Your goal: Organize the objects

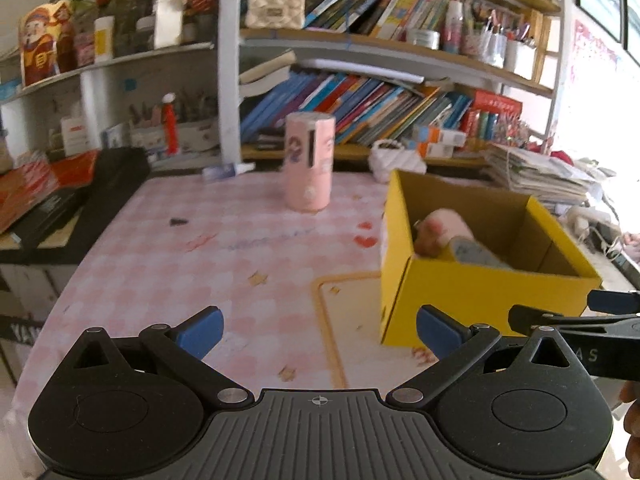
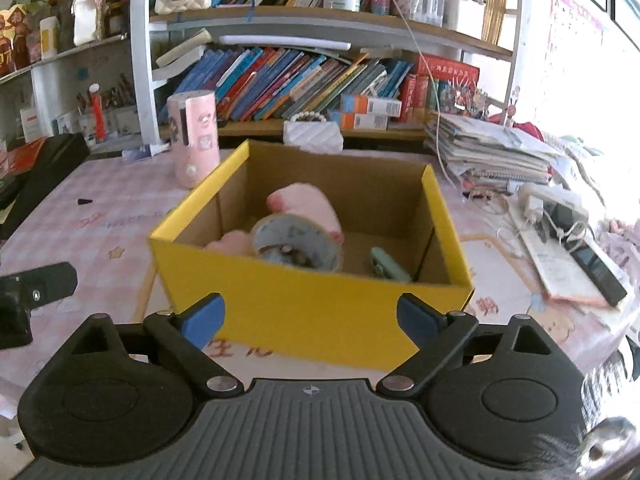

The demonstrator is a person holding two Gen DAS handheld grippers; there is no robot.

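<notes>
Yellow box [image 2: 312,308] sits on the pink checked table [image 1: 168,264] with a good haul inside already — a pink plush toy [image 2: 308,204], a roll of tape [image 2: 296,246] and a small green item [image 2: 386,268] at the bottom. One candidate looks left to me: the pink cylinder [image 1: 309,162], upright, well beyond the box's far left corner. Right gripper [image 2: 310,316] hangs just before the box's near wall, jaws spread wide, nothing between them. Left gripper [image 1: 318,330] is spread and empty too — the box lies to its right, the cylinder straight ahead across open tabletop.
</notes>
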